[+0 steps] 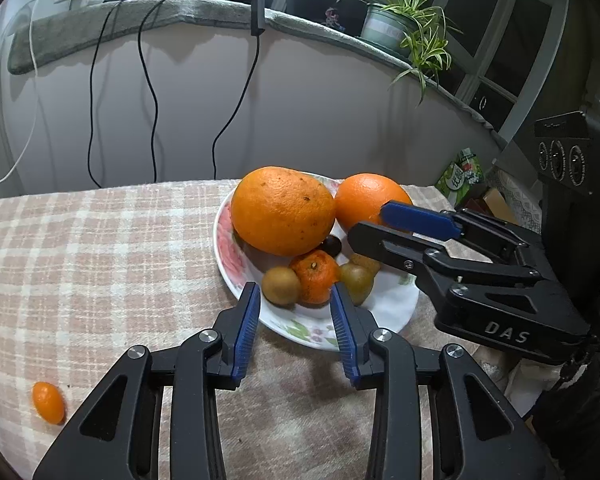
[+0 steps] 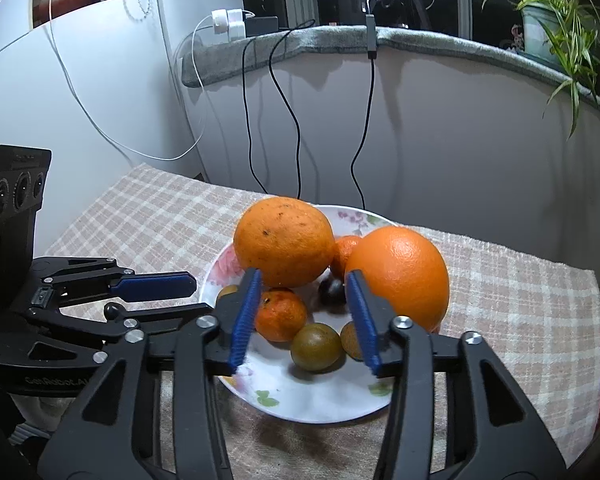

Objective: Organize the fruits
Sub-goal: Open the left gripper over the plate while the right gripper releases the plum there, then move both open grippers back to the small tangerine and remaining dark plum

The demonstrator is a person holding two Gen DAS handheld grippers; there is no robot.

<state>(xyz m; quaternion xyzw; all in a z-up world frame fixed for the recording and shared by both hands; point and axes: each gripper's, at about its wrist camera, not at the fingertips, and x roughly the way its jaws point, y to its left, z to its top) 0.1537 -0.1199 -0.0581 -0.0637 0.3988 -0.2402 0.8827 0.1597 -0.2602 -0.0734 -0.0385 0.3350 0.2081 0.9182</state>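
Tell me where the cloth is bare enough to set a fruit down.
Free: the checked cloth left of the plate, between the wall and the stray kumquat. Also the strip right of the plate in the right wrist view. Crowded: the plate itself, with the left claw and right claw over it.

in the right wrist view, a small orange fruit (image 2: pixel 346 252) at frame centre shows only a sliver between the two big oranges (image 2: pixel 286 240), and a brownish fruit (image 2: pixel 350 340) is half hidden behind the right gripper's finger (image 2: pixel 362 316). the dark fruit (image 1: pixel 332 245) in the left wrist view is mostly covered. green packaging (image 1: pixel 462 176) at the right is unreadable.
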